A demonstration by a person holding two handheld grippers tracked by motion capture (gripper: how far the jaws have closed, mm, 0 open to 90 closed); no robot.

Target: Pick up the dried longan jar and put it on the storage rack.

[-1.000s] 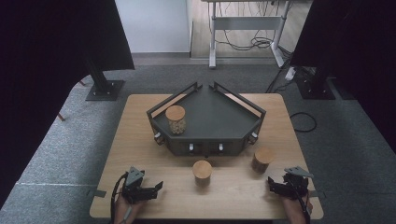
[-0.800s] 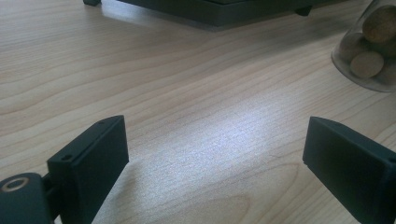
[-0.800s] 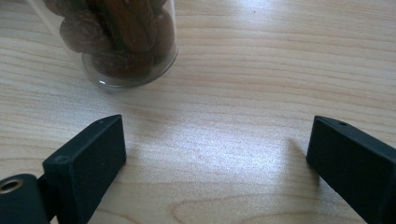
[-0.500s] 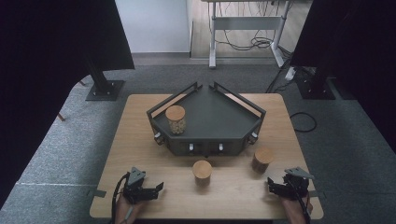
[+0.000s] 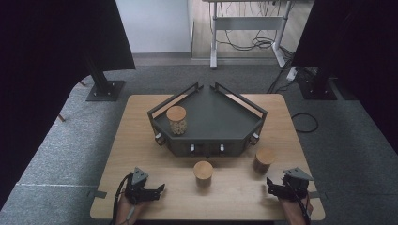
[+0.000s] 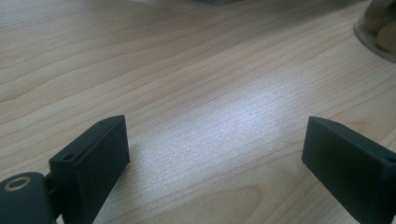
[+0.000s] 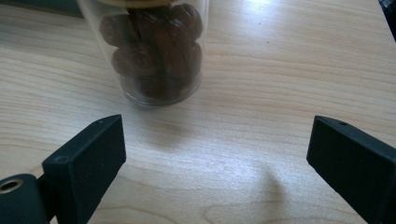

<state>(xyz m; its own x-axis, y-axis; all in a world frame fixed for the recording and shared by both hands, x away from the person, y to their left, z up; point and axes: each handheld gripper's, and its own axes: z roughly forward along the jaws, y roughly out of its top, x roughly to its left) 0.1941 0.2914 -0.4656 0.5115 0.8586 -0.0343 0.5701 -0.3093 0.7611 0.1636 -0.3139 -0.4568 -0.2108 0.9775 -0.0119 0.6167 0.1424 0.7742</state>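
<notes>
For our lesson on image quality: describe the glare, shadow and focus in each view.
High view: dark curtains at both sides, table evenly lit. Left gripper view: pale glare patch on the wood, jar at the corner blurred. Right gripper view: soft shadow under the jar of brown pieces, glare at the top.

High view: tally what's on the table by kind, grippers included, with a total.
Jars with wooden lids: 3, one on the tray, one in front of the tray, one at the right
Dark tray: 1
Grippers: 2, left gripper, right gripper
Total: 6

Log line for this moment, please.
left tongs open, empty | right tongs just opened, empty | right jar ahead | tray holds one jar
</notes>
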